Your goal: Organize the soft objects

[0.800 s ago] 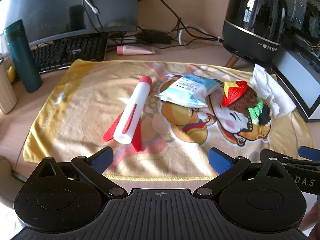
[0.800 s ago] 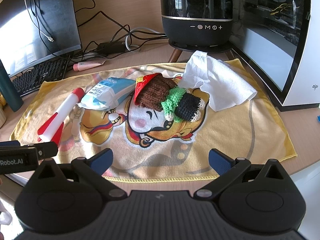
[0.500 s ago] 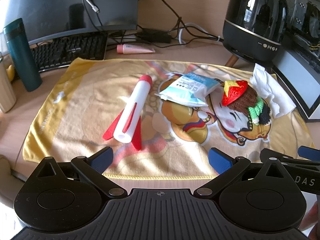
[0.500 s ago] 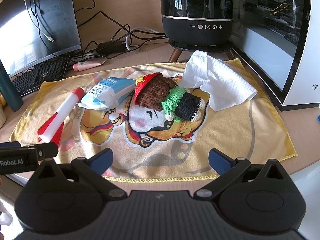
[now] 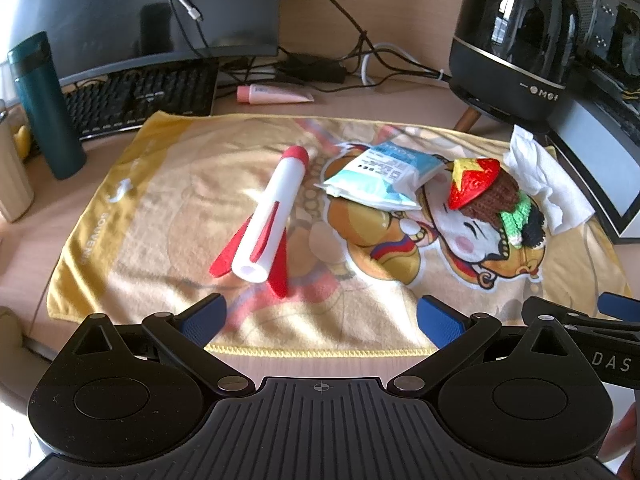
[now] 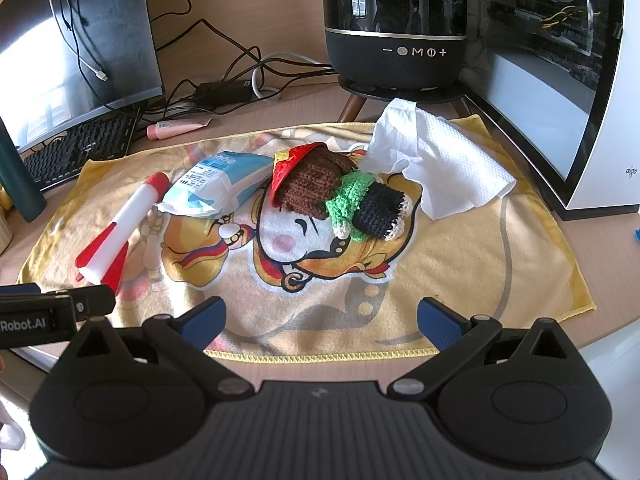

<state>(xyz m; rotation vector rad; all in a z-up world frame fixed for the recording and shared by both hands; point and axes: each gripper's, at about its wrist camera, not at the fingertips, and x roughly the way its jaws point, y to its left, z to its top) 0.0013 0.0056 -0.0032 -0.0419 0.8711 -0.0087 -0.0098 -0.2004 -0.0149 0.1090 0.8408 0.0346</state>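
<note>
We found the left gripper [image 5: 320,314] and right gripper [image 6: 320,314] spread wide, empty, at lower frame; foam rocket [image 5: 267,216], tissue pack [image 5: 380,174] and crocheted doll [image 6: 340,196] (mid-frame) lay on the yellow towel [image 6: 460,264].

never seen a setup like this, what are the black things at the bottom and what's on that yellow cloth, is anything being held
The black shapes are two hand-held grippers, each carried by a person, not a robot arm. Each has a camera looking forward along its blue-tipped fingers. One picture is from the left gripper, the other from the right gripper. Both are open and hold nothing.

On the desk lies a yellow cartoon towel. On it are a white and red toy rocket, a pale blue tissue pack, a crocheted doll with a red hat, and a crumpled white paper towel. The pack, doll and paper towel lie bunched together; the rocket lies apart.
</note>
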